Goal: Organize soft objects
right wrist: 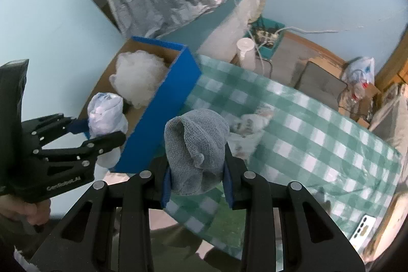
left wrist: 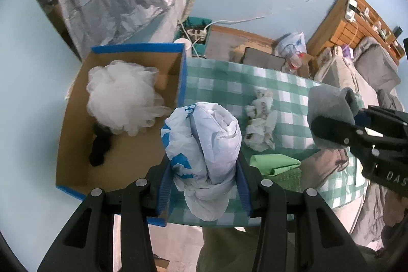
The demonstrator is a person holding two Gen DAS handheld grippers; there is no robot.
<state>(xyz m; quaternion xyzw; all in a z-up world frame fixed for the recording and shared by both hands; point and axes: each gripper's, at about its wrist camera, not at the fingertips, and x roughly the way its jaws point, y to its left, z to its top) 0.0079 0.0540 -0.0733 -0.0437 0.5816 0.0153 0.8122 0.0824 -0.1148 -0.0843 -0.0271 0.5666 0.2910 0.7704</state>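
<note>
My left gripper (left wrist: 202, 182) is shut on a rolled white and blue plastic bag (left wrist: 204, 144) and holds it above the near right edge of the open blue cardboard box (left wrist: 76, 157). It also shows in the right wrist view (right wrist: 102, 129), with the bag (right wrist: 105, 114). The box (right wrist: 163, 103) holds a white mesh bath pouf (left wrist: 122, 96) and a black soft item (left wrist: 99, 147). My right gripper (right wrist: 196, 177) is shut on a grey knitted sock (right wrist: 196, 144) above the checked tablecloth. The sock (left wrist: 329, 103) shows at the right of the left wrist view.
The green checked table (left wrist: 224, 78) carries a crumpled patterned white bag (left wrist: 260, 124), a folded green cloth (left wrist: 275, 163) and a brown-grey cloth (left wrist: 323, 167). A silver curtain, a power strip in a teal crate (left wrist: 196, 31), wooden shelves and bedding lie behind.
</note>
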